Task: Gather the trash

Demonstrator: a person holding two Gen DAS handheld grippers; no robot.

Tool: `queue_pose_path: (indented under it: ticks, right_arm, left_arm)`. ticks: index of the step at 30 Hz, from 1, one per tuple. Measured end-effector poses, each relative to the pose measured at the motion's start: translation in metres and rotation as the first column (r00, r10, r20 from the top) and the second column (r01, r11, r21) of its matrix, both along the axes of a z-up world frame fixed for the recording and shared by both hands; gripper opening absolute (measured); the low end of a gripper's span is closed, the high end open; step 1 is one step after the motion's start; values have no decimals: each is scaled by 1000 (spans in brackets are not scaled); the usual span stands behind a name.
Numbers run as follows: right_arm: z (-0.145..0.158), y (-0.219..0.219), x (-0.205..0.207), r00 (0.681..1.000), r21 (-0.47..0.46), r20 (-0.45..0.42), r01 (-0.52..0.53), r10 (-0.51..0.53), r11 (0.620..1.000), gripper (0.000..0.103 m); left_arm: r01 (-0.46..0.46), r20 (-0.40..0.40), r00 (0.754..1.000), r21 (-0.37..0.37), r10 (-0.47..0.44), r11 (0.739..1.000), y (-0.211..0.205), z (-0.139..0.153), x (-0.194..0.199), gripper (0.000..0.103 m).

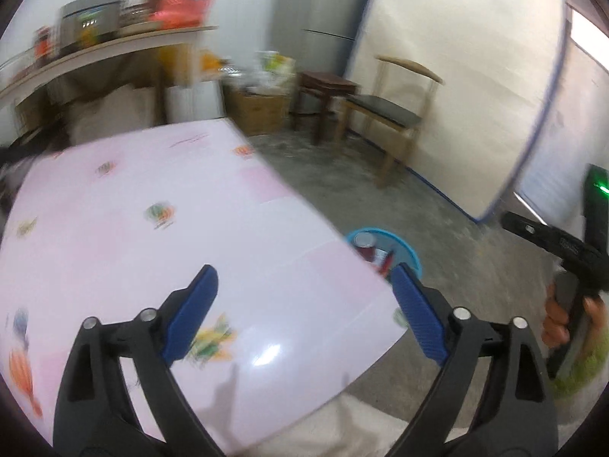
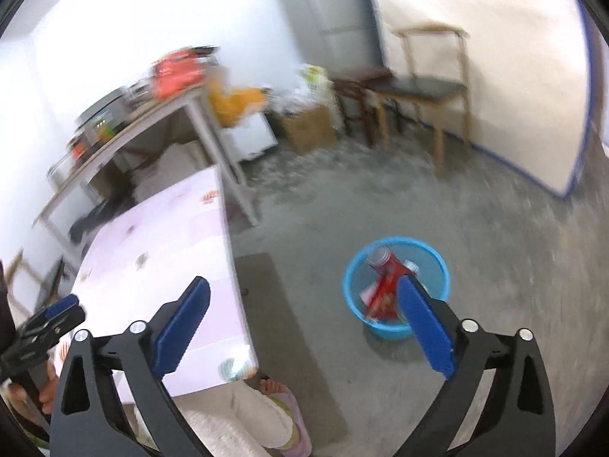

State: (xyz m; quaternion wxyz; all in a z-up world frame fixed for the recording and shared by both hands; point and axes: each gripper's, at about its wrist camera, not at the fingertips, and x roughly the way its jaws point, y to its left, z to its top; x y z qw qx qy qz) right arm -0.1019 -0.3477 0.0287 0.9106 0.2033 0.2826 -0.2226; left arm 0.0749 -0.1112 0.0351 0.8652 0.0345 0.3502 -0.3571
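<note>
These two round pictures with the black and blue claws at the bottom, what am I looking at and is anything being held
No robot here: a person carries a hand-held gripper in each hand, each with a wide-angle camera looking along its fingers. One picture is from the left gripper, over a table with a pink printed cover and no loose things visible on it. The other is from the right gripper, above the floor beside that table. Both stand open and hold nothing. On the floor sits a blue bin with a red can and red wrappers inside.
</note>
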Motion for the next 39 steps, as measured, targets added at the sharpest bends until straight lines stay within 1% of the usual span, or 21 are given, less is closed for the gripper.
queue_pose_path:
  ticks: [2,4,6,7,9,12,15,16,18,20,21,22,24,26,29,32,39]
  right_arm:
    - [9,29,7,998,-63,8,-55,56,996,96]
    - [15,56,15,994,-114,7,-106,107,988,97]
    - [16,79,23,989,-134,-7,-148,149,980,97]
    - [15,88,27,988,-138,-25,-156,154,978,97]
    - [11,102,31,986,-141,-56,-163,157,977,97]
    - [6,118,37,982,-161,-97,-173,159,972,97]
    - [3,125,35,984,-204,-129,-150,125,967,97]
    - [2,124,34,985,-218,-134,-136,108,966,97]
    - [-2,124,29,986,-261,-152,-103,64,960,97]
    - [-6,126,26,983,-281,-182,-84,32,956,97]
    - [-9,124,25,978,-279,-206,-78,19,957,97]
    - [-12,122,25,975,-271,-221,-74,12,960,97]
    - [-17,116,22,968,-237,-253,-64,2,969,97]
    - [-23,110,21,960,-213,-279,-45,-17,976,97]
    - [-30,105,21,952,-192,-306,-30,-31,981,97]
    - [-33,103,17,948,-191,-315,-24,-38,981,97]
    - [-35,98,16,945,-175,-326,-17,-42,984,97]
  left_arm:
    - [-69,-2,998,-16,69,997,20,0,-7,92]
    - [-139,17,990,-34,139,990,36,0,-17,94]
    - [-206,54,977,-16,206,978,47,1,-25,94]
    - [-247,85,966,5,246,969,52,1,-31,94]
    - [-276,113,956,23,271,961,56,0,-39,94]
    - [-327,129,939,57,318,943,54,-3,-43,94]
    - [-364,150,925,78,350,928,46,-5,-40,94]
    - [-369,145,924,89,355,925,46,-6,-38,94]
    - [-385,110,922,142,372,912,39,-10,-32,94]
    - [-373,65,928,164,368,913,35,-16,-32,94]
    - [-362,33,931,177,362,915,32,-21,-30,94]
    - [-357,17,933,188,360,915,29,-25,-32,94]
    - [-344,-23,934,211,357,915,25,-33,-32,94]
    - [-337,-44,934,220,354,915,23,-39,-37,94]
    - [-324,-52,937,230,344,918,17,-41,-40,94]
    - [-319,-52,939,239,340,917,13,-41,-44,94]
    - [-338,-55,930,256,363,906,11,-40,-44,94]
